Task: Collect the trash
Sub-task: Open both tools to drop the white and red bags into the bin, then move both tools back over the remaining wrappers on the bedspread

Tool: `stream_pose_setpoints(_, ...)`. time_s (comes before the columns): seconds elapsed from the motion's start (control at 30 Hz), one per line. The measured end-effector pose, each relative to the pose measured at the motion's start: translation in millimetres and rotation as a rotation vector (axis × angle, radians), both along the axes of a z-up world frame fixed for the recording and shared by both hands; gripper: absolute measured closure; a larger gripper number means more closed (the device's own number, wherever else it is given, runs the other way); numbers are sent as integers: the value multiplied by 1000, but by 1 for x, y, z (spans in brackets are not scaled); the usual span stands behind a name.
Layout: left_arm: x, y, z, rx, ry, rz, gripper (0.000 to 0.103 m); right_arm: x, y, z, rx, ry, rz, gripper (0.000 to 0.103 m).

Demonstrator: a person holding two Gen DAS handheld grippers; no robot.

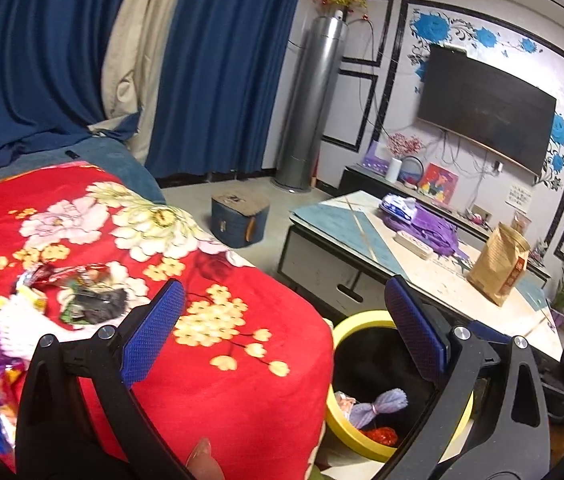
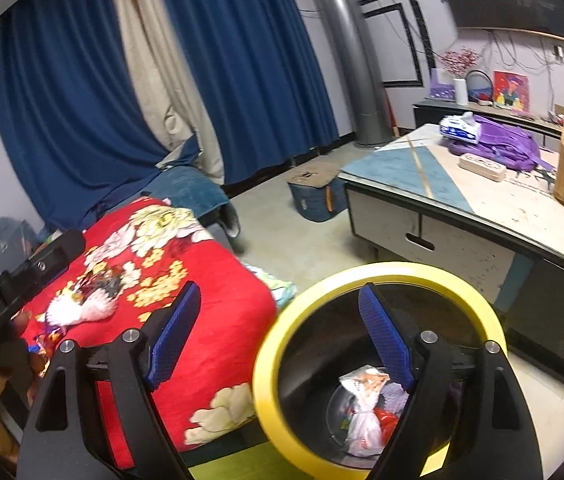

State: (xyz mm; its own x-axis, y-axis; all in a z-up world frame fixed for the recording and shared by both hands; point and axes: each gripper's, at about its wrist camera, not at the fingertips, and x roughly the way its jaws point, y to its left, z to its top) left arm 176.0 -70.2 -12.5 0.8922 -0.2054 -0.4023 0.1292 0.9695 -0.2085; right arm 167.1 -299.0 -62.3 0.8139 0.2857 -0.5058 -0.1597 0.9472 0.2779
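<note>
Both my grippers are empty: the left gripper (image 1: 282, 320) and the right gripper (image 2: 282, 332) each stand wide open with nothing between the blue pads. I judge I am between drops. The yellow-rimmed bin (image 2: 382, 276), at the lower middle of the right view, already holds a white bag (image 2: 364, 420) and red scraps, while a heap of wrappers (image 1: 81, 300) lies at the left of the left view on the red floral blanket (image 1: 241, 280). The next move calls for swinging leftward and dipping onto that heap, pinching wrappers alone, not blanket folds. The coffee table (image 1: 346, 216) crowds the bin on the right.
</note>
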Motion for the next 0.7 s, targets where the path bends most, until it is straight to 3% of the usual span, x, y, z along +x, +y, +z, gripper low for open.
stream_pose_setpoints(0.7, -23, 60, 13, -8, -26, 164, 11, -12, 76, 8, -30, -4, 182, 23)
